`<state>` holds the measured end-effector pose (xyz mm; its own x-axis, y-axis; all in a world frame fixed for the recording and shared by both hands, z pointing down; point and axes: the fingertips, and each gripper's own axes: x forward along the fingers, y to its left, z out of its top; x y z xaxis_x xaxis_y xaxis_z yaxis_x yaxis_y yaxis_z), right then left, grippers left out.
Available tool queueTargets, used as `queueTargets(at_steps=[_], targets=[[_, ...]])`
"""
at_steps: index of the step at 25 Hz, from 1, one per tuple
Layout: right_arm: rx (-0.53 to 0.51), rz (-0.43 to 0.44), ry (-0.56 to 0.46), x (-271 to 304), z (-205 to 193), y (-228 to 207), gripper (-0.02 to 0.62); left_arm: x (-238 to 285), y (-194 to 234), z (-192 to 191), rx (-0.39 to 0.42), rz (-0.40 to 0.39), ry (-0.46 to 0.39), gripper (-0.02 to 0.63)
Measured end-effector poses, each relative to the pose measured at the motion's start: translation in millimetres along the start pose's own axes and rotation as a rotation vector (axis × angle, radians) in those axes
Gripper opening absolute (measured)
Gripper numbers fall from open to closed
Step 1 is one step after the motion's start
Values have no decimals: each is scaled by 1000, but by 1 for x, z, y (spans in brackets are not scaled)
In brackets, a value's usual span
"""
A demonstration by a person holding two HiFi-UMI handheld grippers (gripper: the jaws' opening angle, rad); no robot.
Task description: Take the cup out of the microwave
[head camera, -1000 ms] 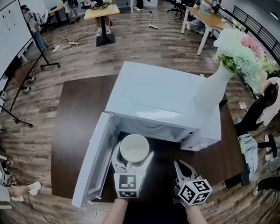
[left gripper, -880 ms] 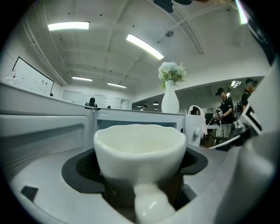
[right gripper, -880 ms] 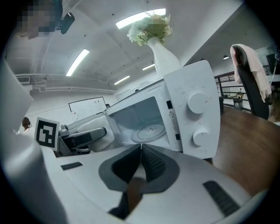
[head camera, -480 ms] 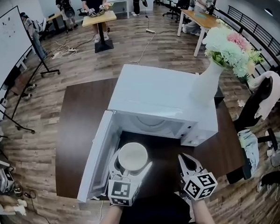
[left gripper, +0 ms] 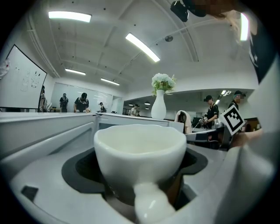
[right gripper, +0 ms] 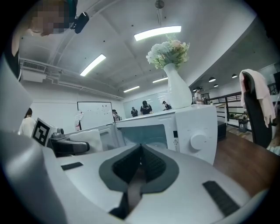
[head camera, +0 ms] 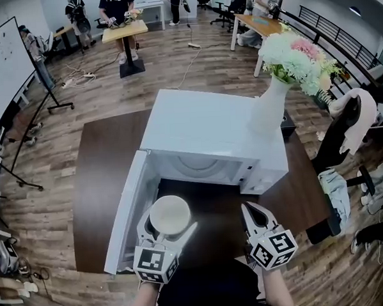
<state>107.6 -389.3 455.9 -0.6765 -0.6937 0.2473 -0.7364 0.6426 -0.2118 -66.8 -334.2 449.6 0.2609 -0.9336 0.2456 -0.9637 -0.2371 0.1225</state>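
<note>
A white cup (head camera: 170,215) sits between the jaws of my left gripper (head camera: 164,222), which is shut on it in front of the white microwave (head camera: 209,132). In the left gripper view the cup (left gripper: 140,157) fills the middle, its handle toward the camera. The microwave door (head camera: 125,213) hangs open to the left and the cavity looks empty. My right gripper (head camera: 252,214) is shut on nothing, to the right of the cup. The right gripper view shows the right gripper (right gripper: 141,154) facing the microwave (right gripper: 175,131).
A white vase of flowers (head camera: 272,100) stands on the microwave's right end. The microwave rests on a dark brown table (head camera: 96,167). Behind are wooden floor, other tables, a whiteboard (head camera: 8,69) and several people.
My left gripper has carried the cup back toward me, away from the microwave opening. The right gripper has stayed beside it, shut.
</note>
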Motion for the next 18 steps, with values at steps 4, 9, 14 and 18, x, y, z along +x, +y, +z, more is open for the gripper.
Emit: queueTargets(at_steps=[4, 9, 14, 18], targets=[[-17, -20, 5, -3, -1, 0, -6, 2, -1, 0, -5, 4, -10, 502], [-27, -66, -1, -10, 0, -10, -6, 5, -5, 0, -9, 4, -15, 502], [-27, -79, 5, -11, -1, -13, -6, 9, -5, 0, -14, 6, -17, 502], [-30, -75, 5, -12, -2, -12, -6, 11, -4, -2, -19, 9, -17, 502]])
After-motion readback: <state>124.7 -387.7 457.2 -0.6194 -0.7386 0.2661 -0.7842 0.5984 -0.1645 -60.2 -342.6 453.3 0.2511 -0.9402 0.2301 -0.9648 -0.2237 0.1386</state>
